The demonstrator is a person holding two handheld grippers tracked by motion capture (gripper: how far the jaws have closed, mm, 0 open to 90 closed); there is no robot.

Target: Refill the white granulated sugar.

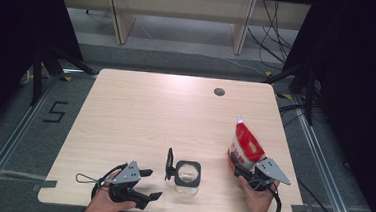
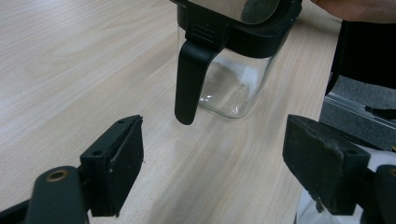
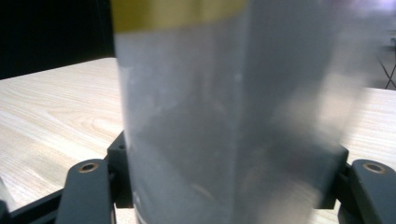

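Now the red-and-white pouch (image 1: 245,146), standing at the counter's (image 1: 140,112) right edge, is clamped by the right tool (image 1: 238,167); the squeeze should be kept gentle. The left tool (image 1: 149,183) is held open beside the glass jar (image 1: 188,176).

Clear glass jar (image 1: 188,176), matt wood table (image 1: 140,112)

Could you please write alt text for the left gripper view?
The left gripper is open, its black jaws apart above the wooden table. Beyond them stands a clear glass jar with a black lid and hanging black handle.
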